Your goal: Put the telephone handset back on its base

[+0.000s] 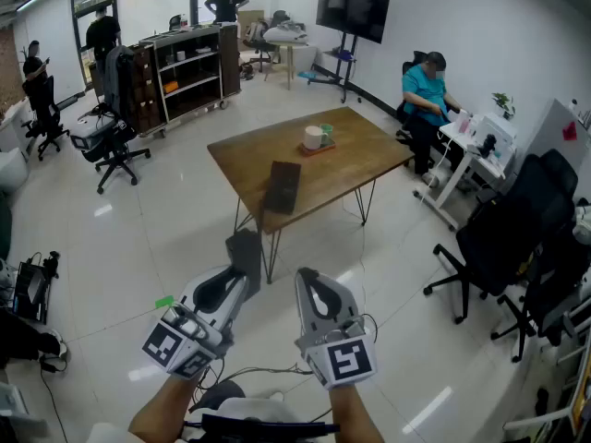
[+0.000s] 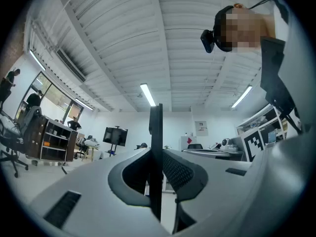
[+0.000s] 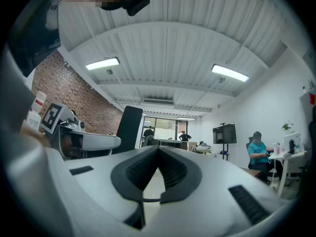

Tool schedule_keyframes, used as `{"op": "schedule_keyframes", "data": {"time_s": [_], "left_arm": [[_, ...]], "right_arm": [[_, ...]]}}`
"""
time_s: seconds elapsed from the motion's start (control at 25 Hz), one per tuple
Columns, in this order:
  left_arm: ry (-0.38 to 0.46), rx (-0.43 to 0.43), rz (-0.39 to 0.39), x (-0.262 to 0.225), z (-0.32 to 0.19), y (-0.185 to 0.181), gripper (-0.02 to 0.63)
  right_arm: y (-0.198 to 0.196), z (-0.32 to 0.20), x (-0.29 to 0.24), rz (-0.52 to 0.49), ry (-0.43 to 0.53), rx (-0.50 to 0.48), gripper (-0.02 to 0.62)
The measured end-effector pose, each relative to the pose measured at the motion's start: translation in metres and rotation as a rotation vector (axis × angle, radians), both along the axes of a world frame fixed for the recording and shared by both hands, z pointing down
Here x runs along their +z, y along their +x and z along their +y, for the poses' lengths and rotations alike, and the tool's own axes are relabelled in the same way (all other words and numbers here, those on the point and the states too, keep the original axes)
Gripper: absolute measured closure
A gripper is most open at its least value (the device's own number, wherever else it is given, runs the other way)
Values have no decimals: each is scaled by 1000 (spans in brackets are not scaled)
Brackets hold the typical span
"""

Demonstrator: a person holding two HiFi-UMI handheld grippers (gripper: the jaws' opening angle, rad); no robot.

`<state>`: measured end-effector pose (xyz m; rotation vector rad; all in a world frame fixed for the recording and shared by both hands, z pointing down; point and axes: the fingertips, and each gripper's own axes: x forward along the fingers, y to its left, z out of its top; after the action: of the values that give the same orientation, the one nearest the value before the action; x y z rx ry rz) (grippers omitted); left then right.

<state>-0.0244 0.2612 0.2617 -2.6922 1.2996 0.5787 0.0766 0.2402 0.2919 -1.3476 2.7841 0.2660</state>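
Observation:
My left gripper is held low over the floor, short of the wooden table. It is shut on a thin dark flat handset that sticks up past its tips. In the left gripper view the handset stands edge-on, pinched between both pads. My right gripper is beside it, shut and empty, and its fingertips meet. The handset also shows at the left of that view. A dark rectangular unit, apparently the base, lies on the table's near side.
A white cup on a reddish tray stands mid-table. Black office chairs crowd the right. A seated person in teal works at a white desk. A shelf unit stands at the back left, and cables lie on the floor.

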Motion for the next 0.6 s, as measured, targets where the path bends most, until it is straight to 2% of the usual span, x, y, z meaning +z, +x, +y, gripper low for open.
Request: {"op": "schedule_keyframes", "data": {"time_s": [0.16,0.6], "left_arm": [[-48,20,7,12,-1,12,541],[-44,11,40,14,-36,13,541]], "right_arm": [[10,-2,4,0,-18,-3,591],[15,-38,14,5,-25,-16,591]]}}
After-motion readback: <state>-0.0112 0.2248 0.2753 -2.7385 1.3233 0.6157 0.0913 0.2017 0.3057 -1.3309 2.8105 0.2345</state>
